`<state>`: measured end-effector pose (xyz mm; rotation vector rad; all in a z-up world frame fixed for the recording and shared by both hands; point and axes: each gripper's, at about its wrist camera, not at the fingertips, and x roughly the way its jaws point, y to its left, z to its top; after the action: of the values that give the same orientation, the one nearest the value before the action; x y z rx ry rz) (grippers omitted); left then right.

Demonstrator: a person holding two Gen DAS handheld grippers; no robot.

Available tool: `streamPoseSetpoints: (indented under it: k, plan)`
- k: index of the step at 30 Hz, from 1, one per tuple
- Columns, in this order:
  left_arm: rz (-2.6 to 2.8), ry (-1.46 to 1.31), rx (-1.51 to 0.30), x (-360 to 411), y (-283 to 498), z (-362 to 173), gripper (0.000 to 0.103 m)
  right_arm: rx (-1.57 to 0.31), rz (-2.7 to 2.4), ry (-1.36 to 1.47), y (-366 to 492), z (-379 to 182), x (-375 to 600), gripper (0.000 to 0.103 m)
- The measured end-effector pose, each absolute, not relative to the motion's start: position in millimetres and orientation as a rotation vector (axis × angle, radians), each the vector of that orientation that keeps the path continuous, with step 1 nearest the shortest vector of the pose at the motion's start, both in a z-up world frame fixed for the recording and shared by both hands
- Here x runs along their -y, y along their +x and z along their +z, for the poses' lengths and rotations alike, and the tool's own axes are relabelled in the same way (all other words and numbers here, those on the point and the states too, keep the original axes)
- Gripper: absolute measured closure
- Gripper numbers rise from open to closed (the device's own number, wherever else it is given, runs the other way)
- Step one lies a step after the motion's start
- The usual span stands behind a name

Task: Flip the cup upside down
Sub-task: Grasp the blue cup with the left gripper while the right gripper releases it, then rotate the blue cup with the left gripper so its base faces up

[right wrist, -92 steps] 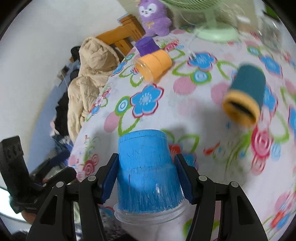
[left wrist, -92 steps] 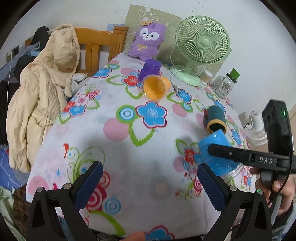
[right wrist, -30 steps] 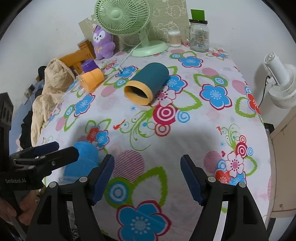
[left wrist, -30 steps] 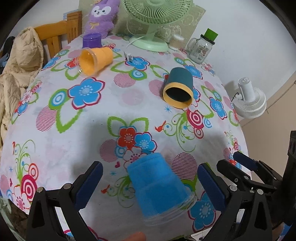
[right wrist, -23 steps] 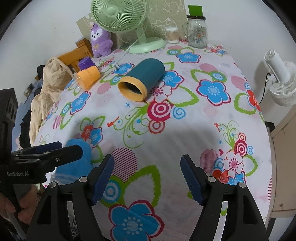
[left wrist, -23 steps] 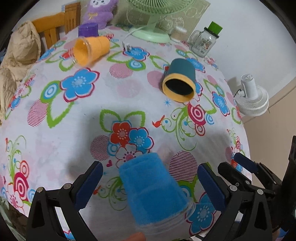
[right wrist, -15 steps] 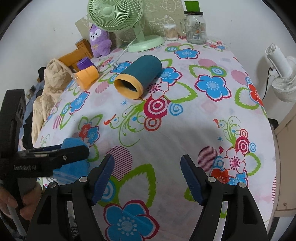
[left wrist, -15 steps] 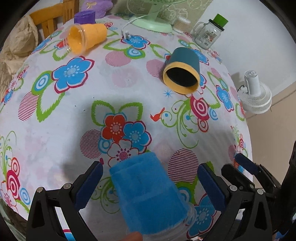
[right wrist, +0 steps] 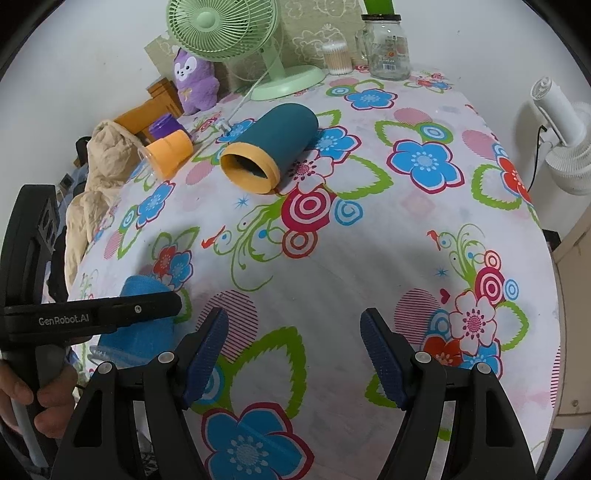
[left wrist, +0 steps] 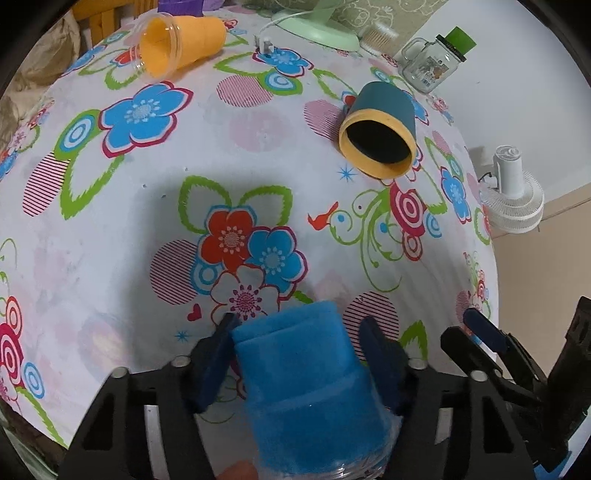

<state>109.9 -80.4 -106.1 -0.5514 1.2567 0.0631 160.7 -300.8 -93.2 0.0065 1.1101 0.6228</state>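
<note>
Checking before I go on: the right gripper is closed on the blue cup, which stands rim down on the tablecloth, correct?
Wrong gripper. The left wrist view shows the left gripper closed on the blue cup, which stands rim down. In the right wrist view the right gripper is open and holds nothing.

Home room: floral tablecloth (right wrist: 424, 258), plush toy (right wrist: 194, 79), desk fan (right wrist: 229, 33), jacket-draped wooden chair (right wrist: 147, 114).

A table (right wrist: 369, 266) covered in a white flowered cloth is carrying everything. A teal cup (right wrist: 273, 142) with a yellow rim is lying on its side toward the far middle, an orange cup (right wrist: 168, 152) is lying at the far left, and a green fan (right wrist: 291, 83) and a glass jar (right wrist: 386, 46) are standing along the far edge.
</note>
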Motion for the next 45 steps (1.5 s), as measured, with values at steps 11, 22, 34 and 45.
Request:
streamPoseSetpoints:
  k: [11, 22, 34, 45]
  plan:
    - [0.052, -0.558, -1.242, 79, 109, -102, 0.047, -1.107, 0.619, 0.015, 161, -93, 303, 0.026]
    - [0.059, -0.546, -1.18, 74, 105, -81, 0.047, -1.094, 0.633, 0.009, 156, -88, 300, 0.026]
    - [0.069, -0.52, -1.095, 68, 100, -52, 0.047, -1.084, 0.653, -0.006, 149, -84, 292, 0.026]
    - [0.1, -0.473, -1.002, 63, 105, -39, 0.047, -1.085, 0.672, -0.027, 141, -86, 282, 0.026]
